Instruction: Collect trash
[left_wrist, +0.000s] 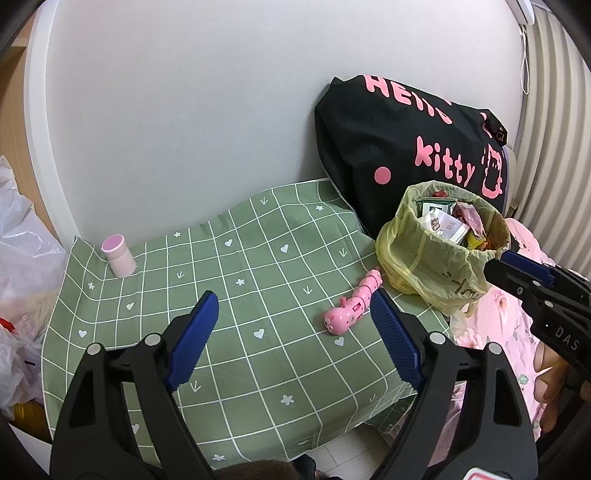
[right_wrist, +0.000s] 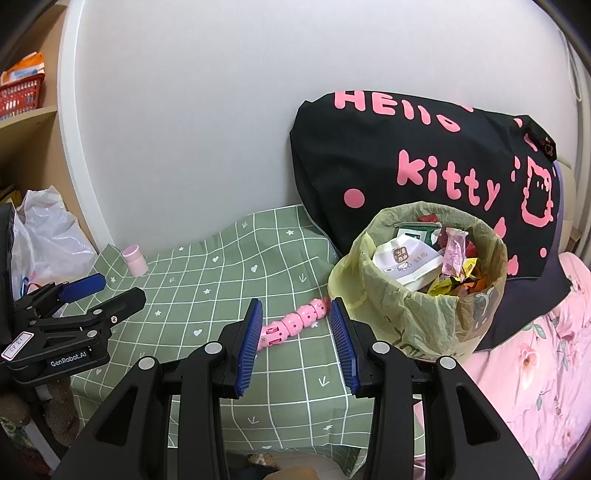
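we hold our left gripper (left_wrist: 291, 314) with jaws spread wide and empty above the green checked cloth (left_wrist: 229, 280), and our right gripper (right_wrist: 295, 325) parted and empty too, nothing pinched between its blue pads. the trash bin (right_wrist: 424, 295), lined with a yellowish bag and filled with wrappers (right_wrist: 454, 254), sits at the cloth's right edge against a black pillow (right_wrist: 406, 155). a pink toy (right_wrist: 295, 323) lies just beside the bin.

Left gripper (left_wrist: 291, 328) at bottom centre, jaws wide, nothing between. Pink toy (left_wrist: 352, 304) just beside right pad, on green checked cloth (left_wrist: 236, 258). Full lined trash bin (left_wrist: 443, 243) at right; right gripper (left_wrist: 517, 273) at its rim.
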